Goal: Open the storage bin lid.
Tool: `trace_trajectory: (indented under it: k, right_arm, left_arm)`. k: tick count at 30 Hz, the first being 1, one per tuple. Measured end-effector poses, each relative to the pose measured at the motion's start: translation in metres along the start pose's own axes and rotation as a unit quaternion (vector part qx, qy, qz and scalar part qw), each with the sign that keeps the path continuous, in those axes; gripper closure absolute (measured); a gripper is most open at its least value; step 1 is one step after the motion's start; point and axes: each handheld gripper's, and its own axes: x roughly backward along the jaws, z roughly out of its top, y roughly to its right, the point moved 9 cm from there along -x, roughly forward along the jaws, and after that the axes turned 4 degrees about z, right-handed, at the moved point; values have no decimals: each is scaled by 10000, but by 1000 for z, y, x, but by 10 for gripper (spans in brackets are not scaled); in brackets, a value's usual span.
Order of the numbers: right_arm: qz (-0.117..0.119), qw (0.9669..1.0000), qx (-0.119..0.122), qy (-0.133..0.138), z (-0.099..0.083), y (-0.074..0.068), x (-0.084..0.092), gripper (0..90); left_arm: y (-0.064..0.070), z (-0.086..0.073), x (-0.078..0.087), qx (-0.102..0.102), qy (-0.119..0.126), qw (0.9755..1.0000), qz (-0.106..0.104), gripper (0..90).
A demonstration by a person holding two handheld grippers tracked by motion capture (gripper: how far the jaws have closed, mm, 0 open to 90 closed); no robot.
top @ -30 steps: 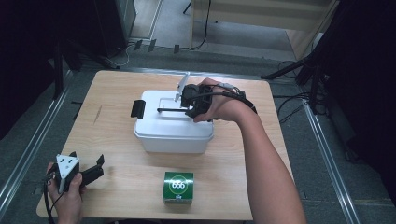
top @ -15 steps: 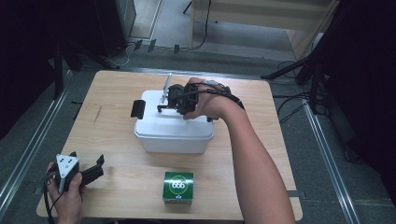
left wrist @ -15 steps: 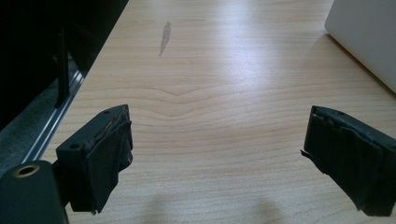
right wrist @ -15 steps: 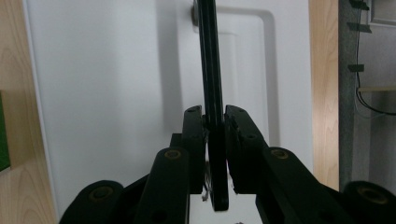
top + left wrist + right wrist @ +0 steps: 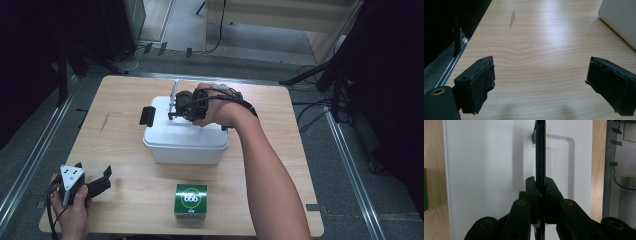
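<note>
One white box (image 5: 185, 137) sits mid-table, and you've got its black handle (image 5: 540, 152) pinched edge-on between your right gripper's (image 5: 540, 188) jaws, as the right gripper view shows. From above, your right hand (image 5: 215, 107) reaches over the lid, wrist bent left. One latch (image 5: 146, 116) sticks out on the box's left end. One green carton (image 5: 190, 201) lies near you. Your left gripper (image 5: 540, 82) rests at the table's (image 5: 280, 130) near left corner, jaws spread wide over bare wood, with the box's corner showing far right in its own view.
</note>
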Motion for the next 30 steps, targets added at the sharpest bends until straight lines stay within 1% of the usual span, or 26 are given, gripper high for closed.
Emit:
trace_trajectory:
  k: [4, 7, 8, 9, 10, 11, 12, 14, 16, 18, 21, 22, 24, 25, 26, 27, 28, 30]
  right_arm:
    - [-12, 10000, -58, 71, 0, 1, 7, 849]
    - [-148, 9998, 84, 136, 2, 3, 13, 850]
    - [-155, 9998, 40, 142, 2, 3, 15, 850]
    - [-152, 9997, 82, 196, 3, 3, 17, 850]
    - [-150, 9998, 0, 153, 2, 2, 20, 850]
    - [-163, 9996, 76, 206, 3, 3, 21, 850]
    - [-145, 9996, 87, 247, 3, 3, 23, 850]
    - [-155, 9996, 81, 241, 1, 4, 27, 850]
    - [-144, 9996, -27, 224, -2, 3, 31, 849]
    - [-172, 9994, 20, 294, -5, 5, 34, 850]
    - [-186, 9993, 23, 326, -11, 6, 40, 850]
    - [-201, 9994, -41, 294, -14, 5, 42, 850]
    - [-247, 9992, -23, 300, -20, 7, 45, 850]
    - [-276, 9992, -114, 257, -23, 6, 48, 850]
    - [-283, 9992, -63, 280, -25, 6, 49, 850]
    - [-318, 9991, -130, 266, -29, 6, 51, 850]
    - [-325, 9990, -88, 296, -31, 6, 52, 850]
    - [-365, 9988, -116, 296, -38, 6, 56, 850]
  left_arm:
    - [1, 0, 0, -35, -28, 10000, -54, 83]
    - [1, 0, 0, -18, -37, 10000, -56, 83]
    - [1, 0, 0, -21, -39, 10000, -53, 83]
    - [1, 0, 0, -25, -36, 10000, -52, 83]
    - [1, 0, 0, -32, -34, 10000, -49, 83]
    - [1, 0, 0, -39, -30, 10000, -55, 83]
    - [1, 0, 0, -39, -29, 10000, -52, 83]
    - [1, 0, 0, -36, -29, 10000, -54, 83]
    - [1, 0, 0, -40, -30, 10000, -54, 83]
    - [1, 0, 0, -45, -23, 10000, -54, 83]
    - [1, 0, 0, -39, -18, 10000, -42, 83]
    - [1, 0, 0, -28, -16, 10000, -52, 83]
    - [0, 0, 0, -20, -24, 10000, -54, 83]
    - [0, 0, 0, -16, -22, 10000, -57, 83]
    - [0, 0, 0, -5, -28, 10000, -62, 83]
    - [0, 0, 0, 6, -32, 10000, -67, 83]
    - [0, 0, 0, -3, -29, 10000, -68, 83]
    - [1, 0, 0, 13, -8, 10000, -79, 83]
